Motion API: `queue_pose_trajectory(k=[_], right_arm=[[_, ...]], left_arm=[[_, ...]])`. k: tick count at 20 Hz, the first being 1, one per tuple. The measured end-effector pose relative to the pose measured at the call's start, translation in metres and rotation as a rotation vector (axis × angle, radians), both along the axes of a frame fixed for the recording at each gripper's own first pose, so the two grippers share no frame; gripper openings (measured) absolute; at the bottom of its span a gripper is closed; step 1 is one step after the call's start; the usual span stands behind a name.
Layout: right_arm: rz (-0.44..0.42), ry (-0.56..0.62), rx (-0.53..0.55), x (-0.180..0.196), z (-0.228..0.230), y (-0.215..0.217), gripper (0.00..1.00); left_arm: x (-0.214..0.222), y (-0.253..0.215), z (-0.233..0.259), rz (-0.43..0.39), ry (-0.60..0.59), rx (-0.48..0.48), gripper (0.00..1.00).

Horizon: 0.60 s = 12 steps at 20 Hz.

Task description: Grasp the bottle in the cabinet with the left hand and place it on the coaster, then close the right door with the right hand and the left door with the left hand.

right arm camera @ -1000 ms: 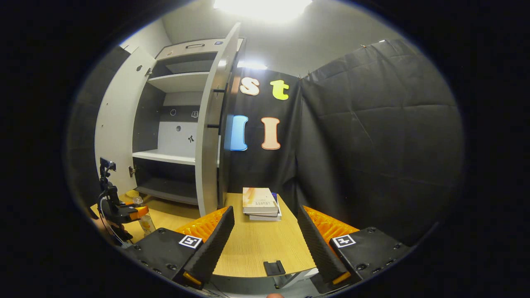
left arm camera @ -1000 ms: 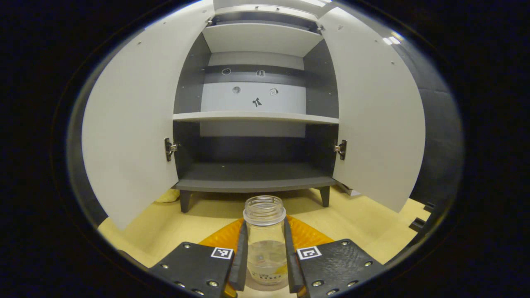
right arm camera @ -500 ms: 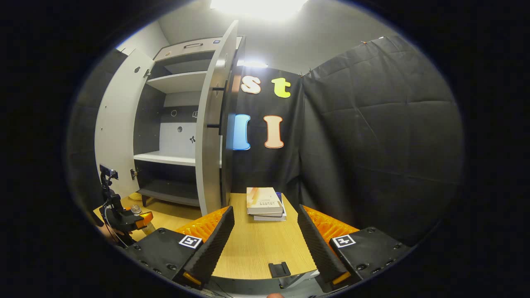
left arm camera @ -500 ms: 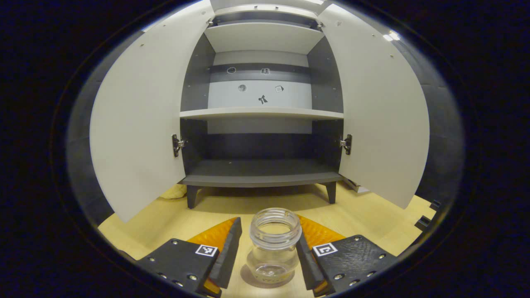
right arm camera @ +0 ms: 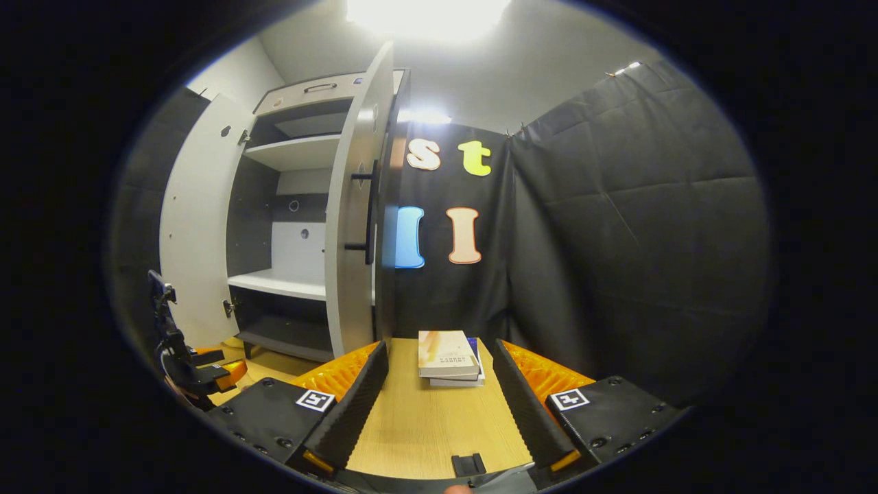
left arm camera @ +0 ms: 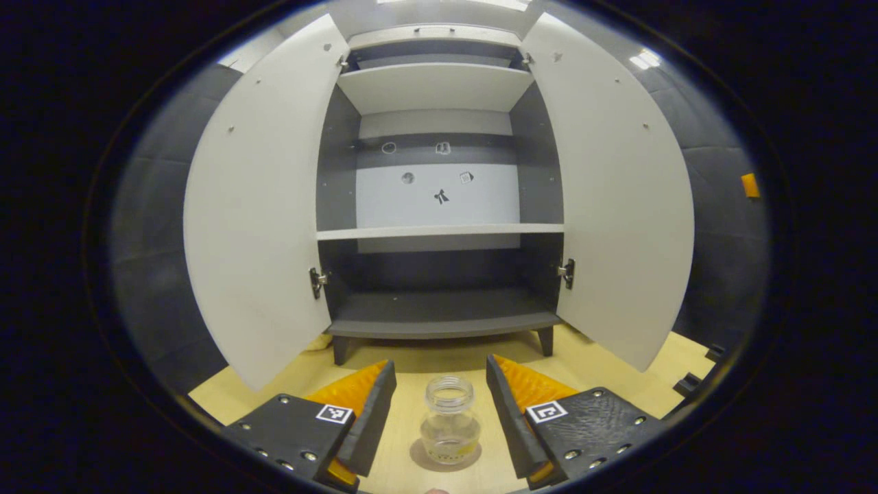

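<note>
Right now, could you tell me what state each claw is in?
Left claw: open, bottle standing free between its fingers.
Right claw: open, holding nothing.

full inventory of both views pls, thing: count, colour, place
bottle: 1, clear glass, no lid, upright on the coaster, between the left gripper's open jaws, untouched
coaster: 1, brownish round disc, on the table under the bottle
cabinet: 1, dark grey body with white shelves, at the back of the table, shelves bare
cabinet doors: 2, white, both open; left door, right door
books: small stack, pale cover on top, on the table right of the cabinet
table: 1, light wood
left gripper: 1, jaws open either side of the bottle
right gripper: 1, jaws open, holding nothing, above the table
</note>
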State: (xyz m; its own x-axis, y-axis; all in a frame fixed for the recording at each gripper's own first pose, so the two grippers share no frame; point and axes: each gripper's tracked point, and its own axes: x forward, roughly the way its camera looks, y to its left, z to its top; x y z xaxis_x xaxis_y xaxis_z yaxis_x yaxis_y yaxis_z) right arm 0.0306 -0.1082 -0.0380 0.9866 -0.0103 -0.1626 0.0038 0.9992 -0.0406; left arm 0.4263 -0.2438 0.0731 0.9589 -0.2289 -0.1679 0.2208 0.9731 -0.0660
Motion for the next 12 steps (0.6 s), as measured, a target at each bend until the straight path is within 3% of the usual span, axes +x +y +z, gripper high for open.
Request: queue_pose_trajectory(k=[8, 11, 12], right_arm=[[0.030, -0.006, -0.013, 0.043, 0.035, -0.005, 0.98], [0.030, 0.009, 0.031, 0.060, 0.042, -0.005, 0.94], [0.026, 0.010, 0.048, 0.066, 0.046, -0.005, 0.98]], left_arm=[[-0.032, 0.060, 0.091, 0.067, -0.076, -0.034, 0.76], [-0.037, 0.094, 0.116, 0.098, -0.088, -0.022, 0.77], [-0.038, 0.107, 0.124, 0.116, -0.095, -0.011, 0.76]])
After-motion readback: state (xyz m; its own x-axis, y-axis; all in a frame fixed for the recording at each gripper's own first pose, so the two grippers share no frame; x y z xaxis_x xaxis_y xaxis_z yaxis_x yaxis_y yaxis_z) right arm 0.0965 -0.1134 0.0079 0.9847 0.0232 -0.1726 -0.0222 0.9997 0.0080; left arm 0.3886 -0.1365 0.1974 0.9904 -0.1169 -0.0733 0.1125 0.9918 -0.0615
